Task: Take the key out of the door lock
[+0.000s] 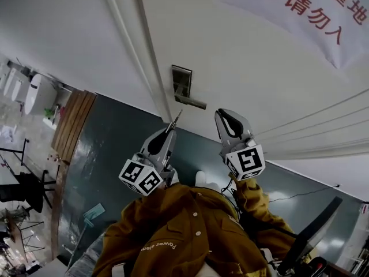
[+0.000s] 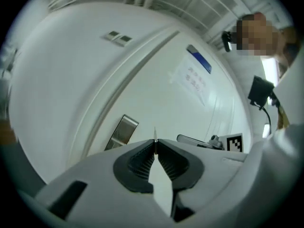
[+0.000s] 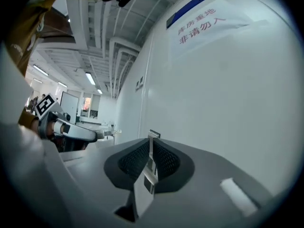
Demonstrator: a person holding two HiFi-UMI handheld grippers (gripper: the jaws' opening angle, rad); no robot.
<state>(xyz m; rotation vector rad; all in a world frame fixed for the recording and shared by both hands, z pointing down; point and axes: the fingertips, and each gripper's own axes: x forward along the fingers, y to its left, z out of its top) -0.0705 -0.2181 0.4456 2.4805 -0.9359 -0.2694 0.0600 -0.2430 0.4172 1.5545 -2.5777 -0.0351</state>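
Observation:
The door lock (image 1: 181,81) is a steel plate with a lever handle (image 1: 192,101) on the white door. No key shows in it. My left gripper (image 1: 171,129) hangs below the lock, shut on the key (image 1: 177,119), whose thin blade sticks out past the pads (image 2: 155,134) toward the door. The lock plate (image 2: 122,131) lies up and left of that blade. My right gripper (image 1: 221,113) is just right of the handle's end, jaws together (image 3: 152,144). A narrow metal strip (image 3: 153,136) shows in line with its pads; I cannot tell if they touch it.
A paper notice (image 1: 311,10) with red characters hangs on the door at the upper right. The door frame edge (image 1: 147,51) runs left of the lock. The person's mustard jacket (image 1: 184,235) fills the lower middle. A black cable (image 1: 305,194) trails at the right.

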